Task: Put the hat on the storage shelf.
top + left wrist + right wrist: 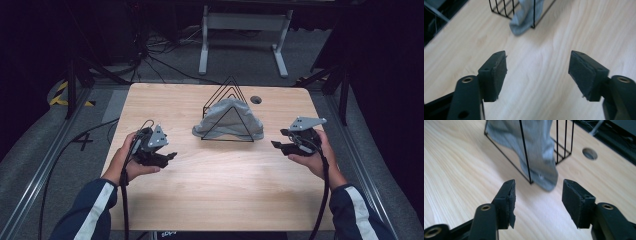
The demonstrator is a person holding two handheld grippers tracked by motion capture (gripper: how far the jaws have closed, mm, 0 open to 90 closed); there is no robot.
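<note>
A grey cloth (pixel 230 119) lies draped through a black wire rack (pixel 228 95) of triangular frames at the middle of the wooden table (pixel 215 195). My left gripper (pixel 170 157) is held left of the rack, jaws open with bare wood between them; the left gripper view shows the cloth's (pixel 525 15) hanging end and the rack's (pixel 499 8) corner farther ahead. My right gripper (pixel 278 140) is held right of the rack, also open and empty. In the right gripper view the cloth (pixel 537 152) hangs over the rack's wires (pixel 524 152) just beyond the jaws.
A round cable hole (pixel 256 99) sits in the table behind the rack, also seen in the right gripper view as the hole (pixel 590 153). Black cables (pixel 124 200) trail from both grippers off the near edge. A white stand (pixel 245 35) is on the floor beyond.
</note>
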